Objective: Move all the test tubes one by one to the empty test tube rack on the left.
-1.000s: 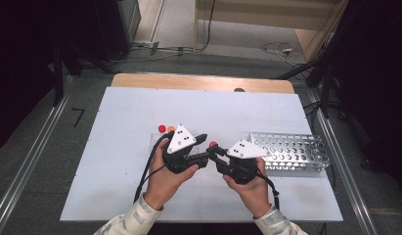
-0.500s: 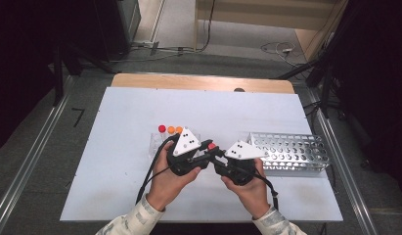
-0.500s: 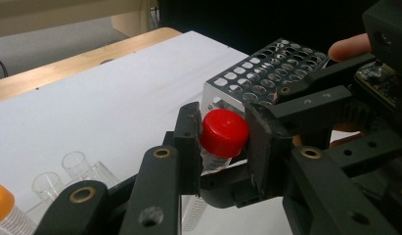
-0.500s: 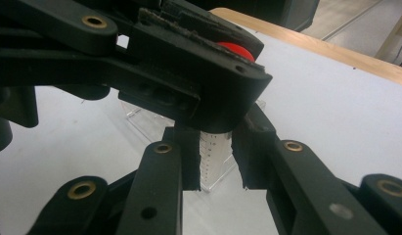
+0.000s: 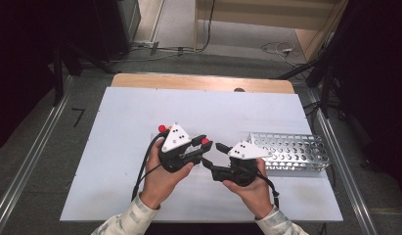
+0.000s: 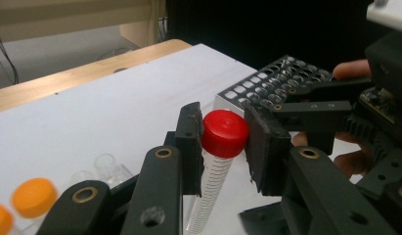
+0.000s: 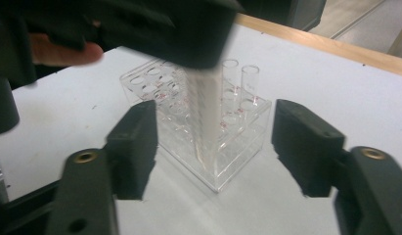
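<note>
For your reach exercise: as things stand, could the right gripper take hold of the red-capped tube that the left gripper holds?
Probably yes. The right gripper has just opened its jaws, and the red-capped tube, clamped at its cap by the left gripper, hangs between them with nothing in front.

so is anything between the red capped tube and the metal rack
Nothing visible on the table between them. The red-capped tube sits clamped in the left tool; the open right tool is beside it, toward the metal rack.

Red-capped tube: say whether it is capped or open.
Capped: the red cap sits on the tube, gripped by the left gripper.
</note>
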Demonstrator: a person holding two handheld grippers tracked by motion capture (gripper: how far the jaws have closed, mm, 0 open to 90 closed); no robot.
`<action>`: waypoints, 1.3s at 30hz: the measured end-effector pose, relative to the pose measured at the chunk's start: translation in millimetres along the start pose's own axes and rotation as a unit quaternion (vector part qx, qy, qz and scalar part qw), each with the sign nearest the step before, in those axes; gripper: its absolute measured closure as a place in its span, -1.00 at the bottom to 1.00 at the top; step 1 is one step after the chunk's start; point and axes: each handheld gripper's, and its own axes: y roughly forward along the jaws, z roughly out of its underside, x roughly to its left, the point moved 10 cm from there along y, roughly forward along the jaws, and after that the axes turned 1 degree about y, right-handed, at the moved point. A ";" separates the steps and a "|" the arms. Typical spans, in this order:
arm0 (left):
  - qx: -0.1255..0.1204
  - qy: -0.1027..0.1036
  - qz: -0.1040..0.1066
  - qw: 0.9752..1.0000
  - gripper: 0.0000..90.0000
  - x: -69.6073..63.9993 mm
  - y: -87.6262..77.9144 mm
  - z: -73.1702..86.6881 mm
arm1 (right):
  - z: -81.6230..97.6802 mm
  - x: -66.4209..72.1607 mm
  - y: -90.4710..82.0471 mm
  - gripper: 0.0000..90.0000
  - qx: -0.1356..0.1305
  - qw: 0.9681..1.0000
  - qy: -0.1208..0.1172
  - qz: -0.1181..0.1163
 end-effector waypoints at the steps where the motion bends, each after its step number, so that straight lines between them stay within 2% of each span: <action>1: 0.000 -0.003 -0.002 1.000 0.56 2.9 -2.9 -1.1 | 0.8 -1.2 -1.2 -0.39 0.001 1.000 0.005 0.000; 6: -0.014 -0.022 -0.013 1.000 0.56 20.2 -20.5 -9.5 | 1.9 -8.0 -6.3 -0.41 -0.005 1.000 0.009 0.000; 13: -0.023 -0.038 -0.035 0.998 0.56 42.3 -43.6 -15.7 | 3.9 -17.9 -12.4 -0.41 -0.005 1.000 0.016 0.011; 23: -0.022 -0.054 -0.072 0.996 0.56 72.4 -59.8 -14.3 | 4.2 -20.8 -14.3 -0.39 -0.005 1.000 0.017 0.015; 28: -0.027 -0.061 -0.104 0.992 0.56 92.2 -66.7 -11.8 | 4.7 -22.1 -14.2 -0.38 -0.004 1.000 0.018 0.018; 31: -0.036 -0.066 -0.114 0.991 0.56 100.8 -68.7 -11.2 | 5.7 -23.1 -13.5 -0.38 -0.003 1.000 0.017 0.018; 39: -0.044 -0.070 -0.146 0.986 0.56 118.9 -63.5 -5.2 | 7.0 -23.2 -12.8 -0.38 0.000 1.000 0.019 0.019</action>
